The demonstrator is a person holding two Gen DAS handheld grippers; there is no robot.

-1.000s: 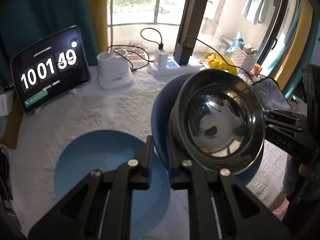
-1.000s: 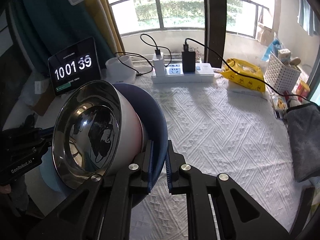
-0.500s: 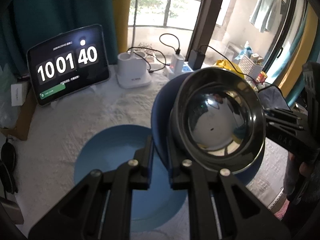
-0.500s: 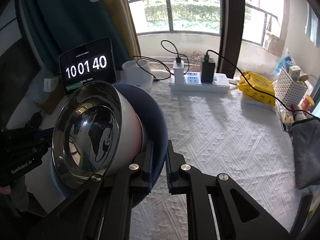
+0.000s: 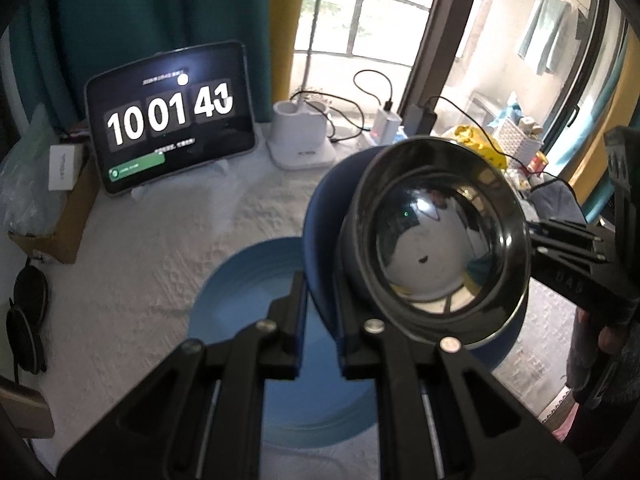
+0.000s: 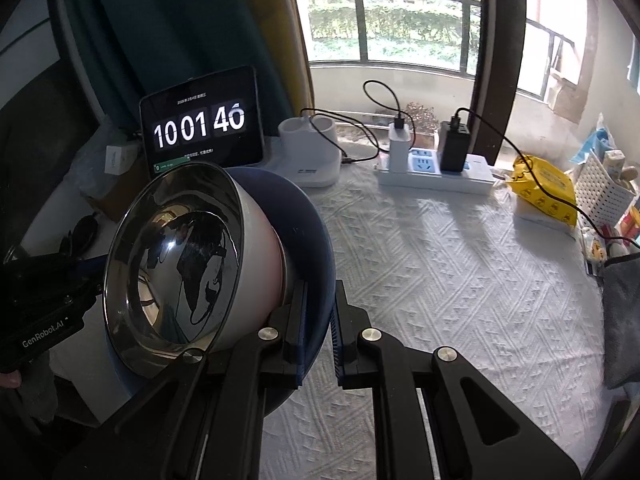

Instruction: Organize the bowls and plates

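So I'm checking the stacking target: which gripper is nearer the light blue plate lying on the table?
Left. The left gripper hangs directly over the light blue plate; the right gripper grips the dark blue plate's far rim, off to the side.

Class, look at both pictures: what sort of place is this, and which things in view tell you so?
Probably a room in a home, with a table set by a balcony window. The clues: a white woven tablecloth, a power strip with chargers, and laundry hanging outside.

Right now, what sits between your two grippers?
The dark blue plate carrying the steel bowl; left gripper and right gripper clamp opposite rims. Both wrist views show it.
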